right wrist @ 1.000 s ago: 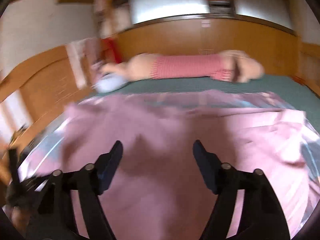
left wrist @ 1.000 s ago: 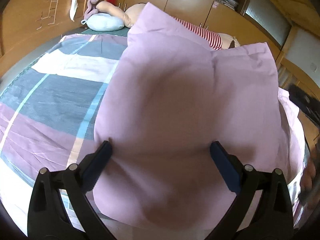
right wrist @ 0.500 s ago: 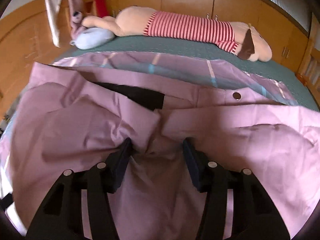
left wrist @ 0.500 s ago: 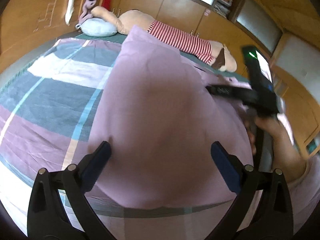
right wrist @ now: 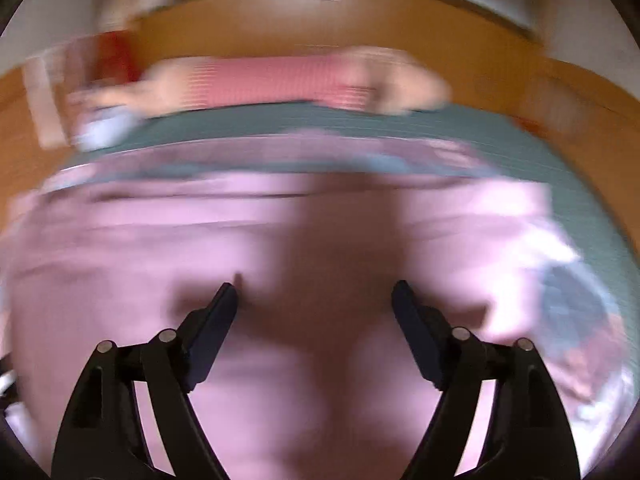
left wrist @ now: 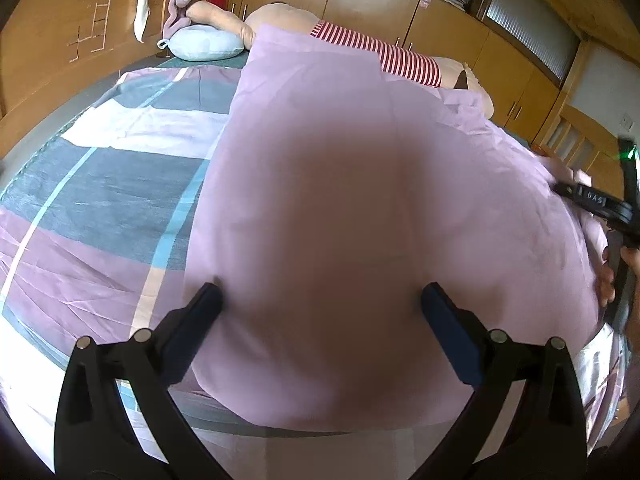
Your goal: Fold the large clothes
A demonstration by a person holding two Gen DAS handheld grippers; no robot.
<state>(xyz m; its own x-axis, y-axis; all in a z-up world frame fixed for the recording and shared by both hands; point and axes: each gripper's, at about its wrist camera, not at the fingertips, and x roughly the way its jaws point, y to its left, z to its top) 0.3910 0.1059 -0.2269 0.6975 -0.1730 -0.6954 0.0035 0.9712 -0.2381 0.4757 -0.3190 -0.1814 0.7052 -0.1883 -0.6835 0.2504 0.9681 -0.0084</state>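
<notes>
Across the left wrist view, from six o'clock up to twelve, lies the pink garment [left wrist: 360, 160], spread over the plaid sheet [left wrist: 100, 200] and covering part of the striped plush toy [left wrist: 400, 56] at one o'clock. Flanks it at six o'clock with the left gripper [left wrist: 320, 292], jaws spread wide, pads [left wrist: 208, 304] beside the cloth and pinching nothing; looks much as it did a second ago. Shows the real change at three o'clock: the right gripper [left wrist: 588, 196], over the cloth at two o'clock half a second ago, now sits at the frame's edge in a person's hand [left wrist: 608, 280], off the garment's right border. Over in the right wrist view, heavily smeared by motion, has the same gripper [right wrist: 316, 292] at six o'clock with jaws that have just been opening; held a bunched ridge of pink fabric half a second ago, holds nothing now, with the garment lying flat beyond the fingertips from nine to three and the green bed [right wrist: 400, 128] at twelve. Reads as a release: probably one fold laid down and let go, leaving a fresh edge still to be picked.
</notes>
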